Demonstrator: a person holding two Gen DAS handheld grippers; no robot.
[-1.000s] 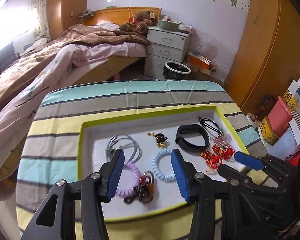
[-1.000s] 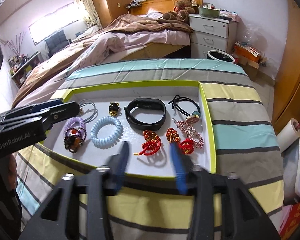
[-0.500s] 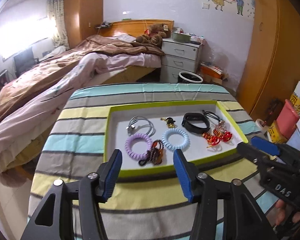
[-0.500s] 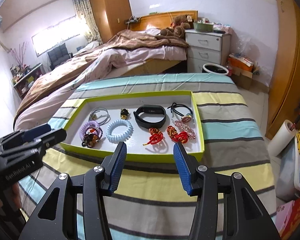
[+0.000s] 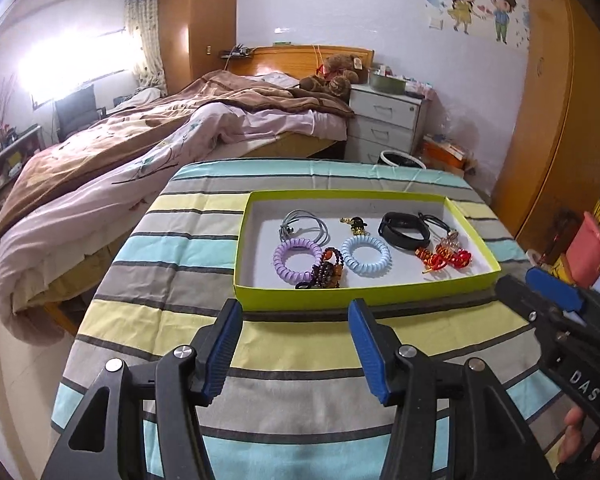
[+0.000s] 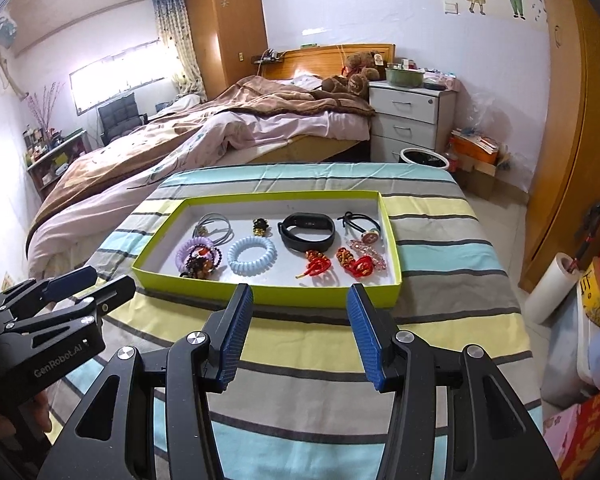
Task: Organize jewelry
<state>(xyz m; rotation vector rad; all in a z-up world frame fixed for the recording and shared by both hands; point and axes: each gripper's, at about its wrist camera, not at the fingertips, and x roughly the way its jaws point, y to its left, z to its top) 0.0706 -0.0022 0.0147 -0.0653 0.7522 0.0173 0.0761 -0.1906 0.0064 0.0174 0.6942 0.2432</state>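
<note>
A lime-green tray [image 5: 364,293] [image 6: 268,295] lies on the striped table. It holds a purple coil tie [image 5: 296,255], a blue coil tie [image 5: 366,255] [image 6: 252,255], a dark bead bracelet [image 5: 326,272], a grey cord [image 5: 304,224], a black band [image 5: 404,231] [image 6: 308,231], red knot charms [image 5: 444,258] [image 6: 356,264] and a small gold-black charm [image 5: 354,224]. My left gripper [image 5: 296,344] is open and empty, in front of the tray. My right gripper [image 6: 300,332] is open and empty, also in front of the tray.
The striped tablecloth [image 5: 284,360] covers the table. A bed [image 5: 140,152] lies behind on the left, a white nightstand [image 5: 388,120] and bin [image 6: 424,158] behind. Boxes and a paper roll [image 6: 548,292] stand at the right edge.
Both grippers have pulled back and up from over the tray to the near side of the table. Both stay open and empty.
</note>
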